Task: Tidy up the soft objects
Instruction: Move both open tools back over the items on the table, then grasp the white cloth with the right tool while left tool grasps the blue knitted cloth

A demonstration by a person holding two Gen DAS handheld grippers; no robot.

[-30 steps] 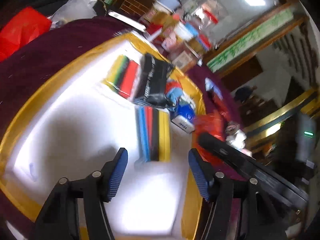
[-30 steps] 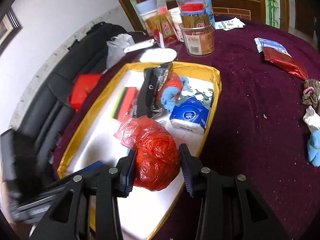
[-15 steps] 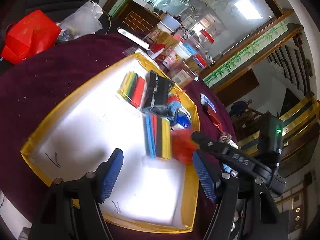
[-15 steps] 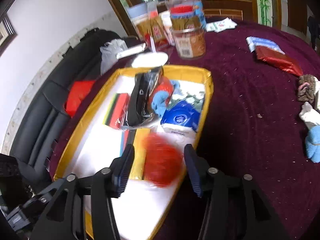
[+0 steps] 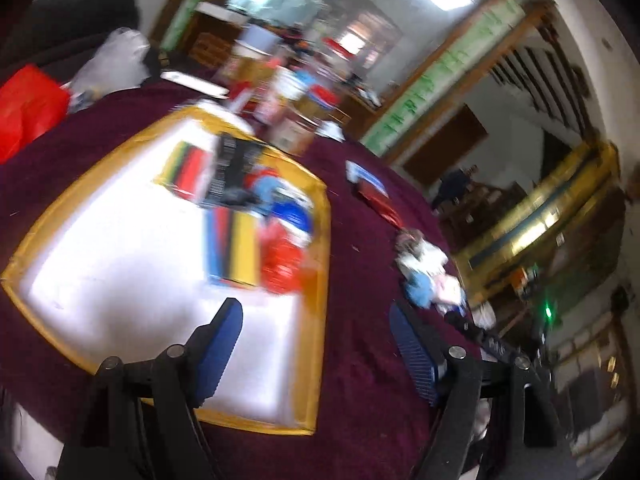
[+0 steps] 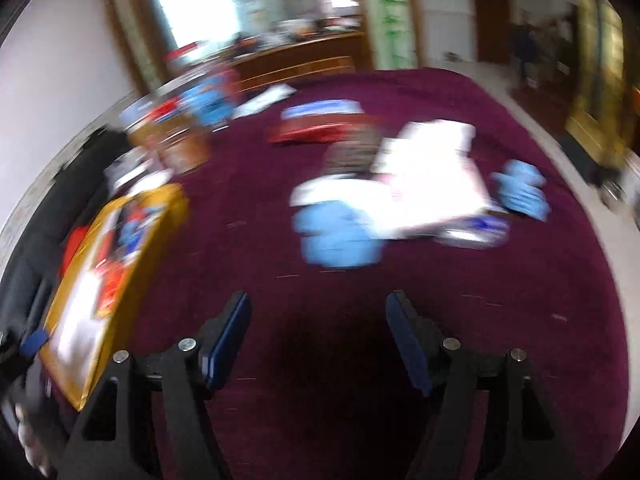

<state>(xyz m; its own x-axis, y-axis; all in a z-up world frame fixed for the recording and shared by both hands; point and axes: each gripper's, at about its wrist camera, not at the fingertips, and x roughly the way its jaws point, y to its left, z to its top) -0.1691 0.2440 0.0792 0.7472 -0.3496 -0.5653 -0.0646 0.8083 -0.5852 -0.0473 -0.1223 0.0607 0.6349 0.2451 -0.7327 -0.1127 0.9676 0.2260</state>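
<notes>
My right gripper is hanging over bare maroon tablecloth, its jaws opening with nothing between them. Ahead of it a blurred heap of soft things is lying on the cloth: a light blue piece, a white and pink one and another blue piece. My left gripper is also opening, empty, over the near corner of the yellow-rimmed tray, where the red bag is resting beside the striped sponges.
</notes>
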